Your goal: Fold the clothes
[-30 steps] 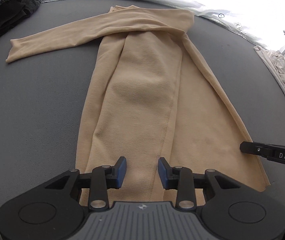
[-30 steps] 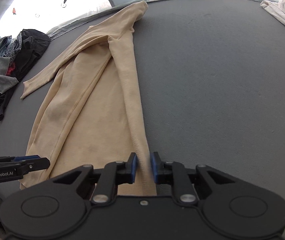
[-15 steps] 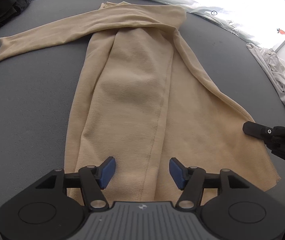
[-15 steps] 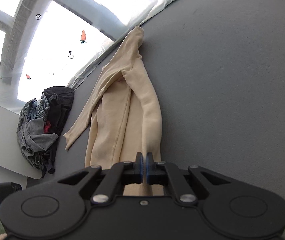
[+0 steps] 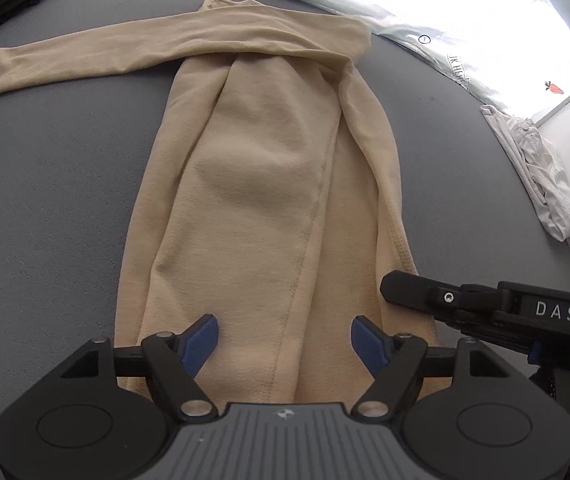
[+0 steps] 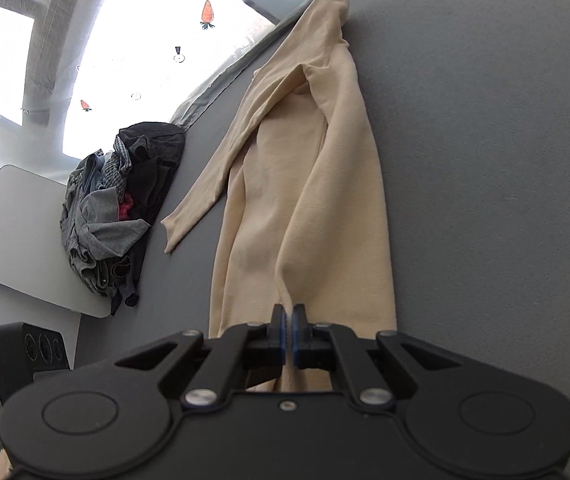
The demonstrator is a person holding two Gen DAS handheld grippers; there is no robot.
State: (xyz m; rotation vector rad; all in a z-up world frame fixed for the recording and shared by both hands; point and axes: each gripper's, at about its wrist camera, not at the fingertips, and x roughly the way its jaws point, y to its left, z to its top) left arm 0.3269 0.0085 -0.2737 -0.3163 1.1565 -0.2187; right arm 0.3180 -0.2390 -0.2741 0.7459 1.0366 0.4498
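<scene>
Right wrist view, clothes pile (image 6: 121, 204) beside beige garment (image 6: 317, 200)

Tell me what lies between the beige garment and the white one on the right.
Only bare grey surface separates the beige garment from the white garment, seen in the left wrist view.

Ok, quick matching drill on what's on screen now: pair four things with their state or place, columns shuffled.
Things:
1. left tongs
2. right tongs
3. beige garment
4. dark clothes pile

States:
a. bunched at the edge of the grey table
b. open over the hem
c. spread lengthwise, one sleeve out sideways
d. shut on the hem's edge

Pairs: 1-b, 2-d, 3-c, 4-a
</scene>
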